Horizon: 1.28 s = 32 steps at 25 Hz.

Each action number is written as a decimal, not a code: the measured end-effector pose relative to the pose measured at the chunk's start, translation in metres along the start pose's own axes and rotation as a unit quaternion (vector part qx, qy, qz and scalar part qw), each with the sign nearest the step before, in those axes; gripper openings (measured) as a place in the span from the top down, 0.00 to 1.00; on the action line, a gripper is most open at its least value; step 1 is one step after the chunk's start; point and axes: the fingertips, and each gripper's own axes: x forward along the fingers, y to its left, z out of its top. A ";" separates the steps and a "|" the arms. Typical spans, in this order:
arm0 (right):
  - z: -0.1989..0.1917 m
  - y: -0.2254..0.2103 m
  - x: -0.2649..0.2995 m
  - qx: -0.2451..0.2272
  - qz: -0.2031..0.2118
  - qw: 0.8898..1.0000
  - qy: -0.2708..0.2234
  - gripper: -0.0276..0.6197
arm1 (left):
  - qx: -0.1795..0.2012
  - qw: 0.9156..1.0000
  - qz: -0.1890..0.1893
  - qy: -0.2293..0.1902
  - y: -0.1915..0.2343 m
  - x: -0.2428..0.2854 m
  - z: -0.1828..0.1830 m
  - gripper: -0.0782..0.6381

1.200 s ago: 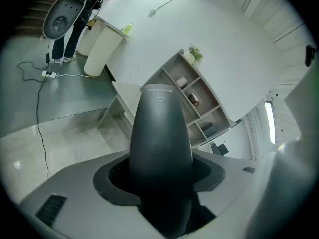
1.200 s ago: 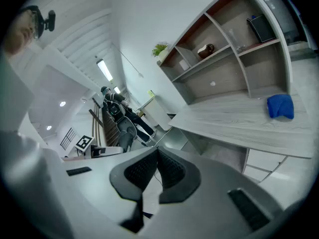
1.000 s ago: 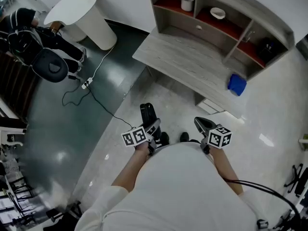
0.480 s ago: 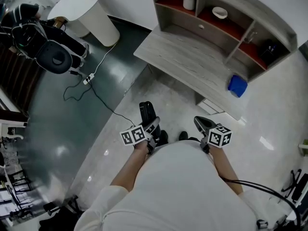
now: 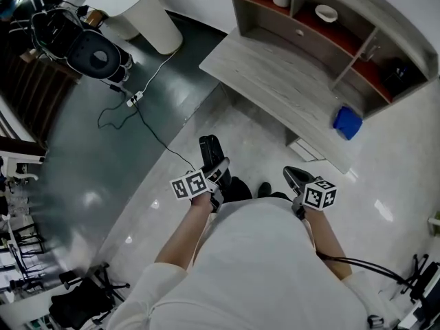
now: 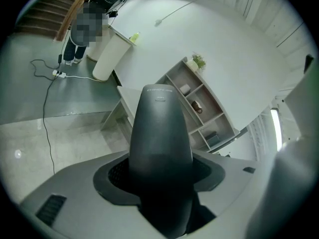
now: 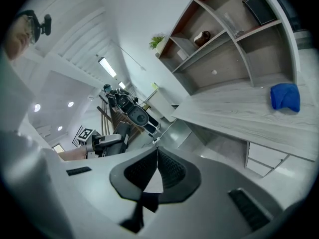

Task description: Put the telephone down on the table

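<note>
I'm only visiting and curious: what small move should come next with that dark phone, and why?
Probably carry it forward toward the table. The left gripper grips the telephone over the floor, short of the table, and the tabletop looks bare near its middle.

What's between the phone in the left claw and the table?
Only bare pale floor, shown in the head view. The phone, held in the left claw, hangs short of the table.
</note>
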 end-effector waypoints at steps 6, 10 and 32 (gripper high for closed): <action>0.002 -0.010 0.006 0.013 -0.007 1.000 0.007 0.93 | -0.008 1.000 0.013 -0.002 0.008 0.002 0.005 0.49; 0.014 -0.015 0.020 0.014 -0.018 1.000 0.006 0.93 | -0.017 1.000 0.012 0.006 0.018 0.012 0.013 0.49; 0.141 -0.002 0.173 0.028 -0.074 0.996 -0.031 0.93 | 0.028 0.997 -0.014 0.070 0.084 0.089 0.185 0.49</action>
